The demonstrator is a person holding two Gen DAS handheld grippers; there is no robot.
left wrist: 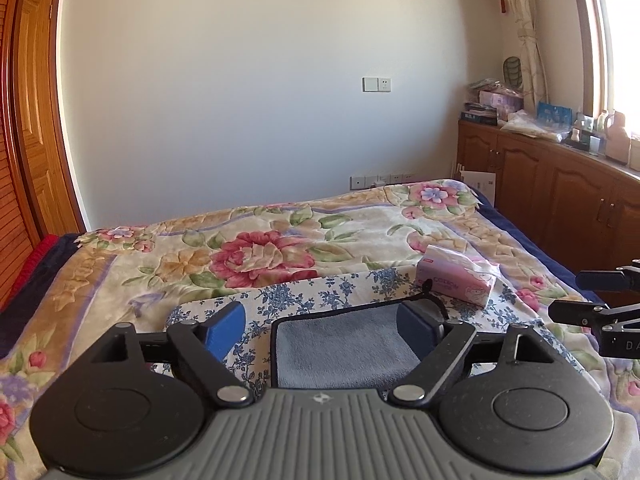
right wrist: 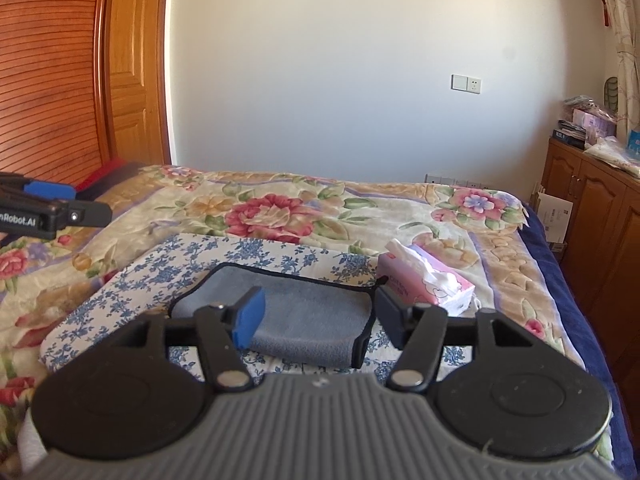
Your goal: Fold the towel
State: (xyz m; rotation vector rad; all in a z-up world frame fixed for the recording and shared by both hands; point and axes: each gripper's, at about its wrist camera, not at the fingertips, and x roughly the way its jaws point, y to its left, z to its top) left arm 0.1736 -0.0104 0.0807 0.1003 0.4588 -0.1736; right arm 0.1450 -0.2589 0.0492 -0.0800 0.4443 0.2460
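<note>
A grey towel [left wrist: 344,344] with black trim lies folded on a blue-flowered white cloth [left wrist: 304,296] on the bed. It also shows in the right wrist view [right wrist: 304,312], lying flat with its folded edge toward me. My left gripper [left wrist: 324,328] is open and empty, hovering over the towel's near left part. My right gripper [right wrist: 320,316] is open and empty above the towel's near edge. The left gripper's side shows in the right wrist view [right wrist: 52,208]; the right gripper's side shows in the left wrist view [left wrist: 592,312].
A pink tissue pack [left wrist: 456,280] lies right of the towel, also in the right wrist view [right wrist: 424,284]. The floral blanket [left wrist: 260,256] covers the bed. Wooden cabinets [left wrist: 560,192] stand right, a wooden door [right wrist: 132,64] left.
</note>
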